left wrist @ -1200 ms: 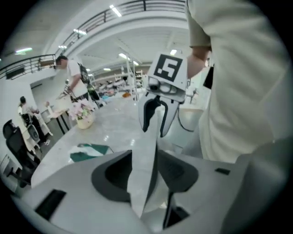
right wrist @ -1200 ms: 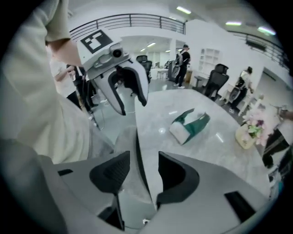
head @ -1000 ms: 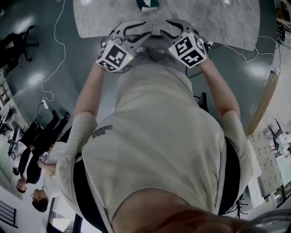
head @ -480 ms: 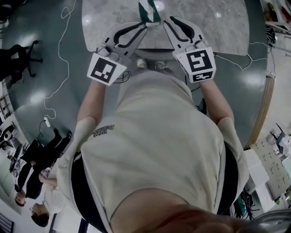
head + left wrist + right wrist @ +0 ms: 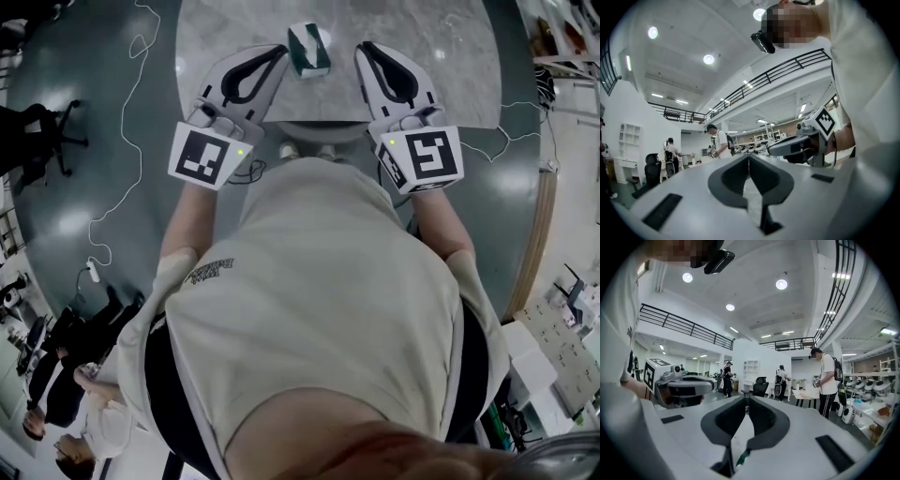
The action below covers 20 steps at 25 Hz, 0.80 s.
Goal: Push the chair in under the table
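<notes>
Your left claw [image 5: 279, 52] is shut empty, your right claw [image 5: 364, 48] has just been closing on nothing; the chair [image 5: 314, 132] at 12 o'clock under the counter [image 5: 450, 66] looks rigid, weighty, best taken along its backrest.

A box [image 5: 308, 47] sits on the desk [image 5: 450, 56], while left of it a cable [image 5: 125, 122] trails across the floor [image 5: 56, 216], with an office chair [image 5: 37, 141] farther left.

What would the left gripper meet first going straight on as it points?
Nothing near: the left gripper, shut and empty, points level above the table; the way looks free, though depth is unclear.
</notes>
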{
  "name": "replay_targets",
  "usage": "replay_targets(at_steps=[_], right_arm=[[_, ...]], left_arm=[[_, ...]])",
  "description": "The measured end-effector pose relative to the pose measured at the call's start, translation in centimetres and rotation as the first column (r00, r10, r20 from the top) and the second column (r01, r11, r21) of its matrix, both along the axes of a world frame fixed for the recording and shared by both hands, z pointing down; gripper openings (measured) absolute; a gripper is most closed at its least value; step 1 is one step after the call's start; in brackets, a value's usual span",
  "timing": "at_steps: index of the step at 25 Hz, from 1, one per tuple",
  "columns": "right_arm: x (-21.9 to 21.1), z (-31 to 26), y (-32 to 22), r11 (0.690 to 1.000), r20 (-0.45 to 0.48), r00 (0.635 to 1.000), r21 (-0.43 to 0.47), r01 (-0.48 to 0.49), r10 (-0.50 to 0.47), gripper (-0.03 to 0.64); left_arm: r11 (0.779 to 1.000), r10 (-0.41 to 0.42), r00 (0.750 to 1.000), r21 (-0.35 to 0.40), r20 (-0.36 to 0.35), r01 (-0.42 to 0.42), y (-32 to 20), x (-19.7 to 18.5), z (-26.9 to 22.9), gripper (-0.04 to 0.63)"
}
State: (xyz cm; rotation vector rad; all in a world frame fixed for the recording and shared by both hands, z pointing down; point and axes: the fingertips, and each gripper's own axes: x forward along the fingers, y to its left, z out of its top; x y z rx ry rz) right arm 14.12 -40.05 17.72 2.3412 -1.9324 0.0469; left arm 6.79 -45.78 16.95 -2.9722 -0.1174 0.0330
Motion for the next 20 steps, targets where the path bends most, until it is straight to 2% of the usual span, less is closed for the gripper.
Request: replay_targets(at_steps=[9,20], right_arm=[[-1.4,-3.5,-0.8,0.996,-0.025,0.999,0.078,0.038,-0.036,0.018],[-1.7,-3.7,-1.5,0.995,-0.04,0.999,0.092,0.04,-0.037,0.012]], left_arm=[[0.998,-0.05,0.997,0.033,-0.053,0.051,-1.0,-1.2,-2.9,0.011],[0.997,-0.076,0.996,0.025,-0.054,0.078,-2.0,-1.6,-2.8,0.011]])
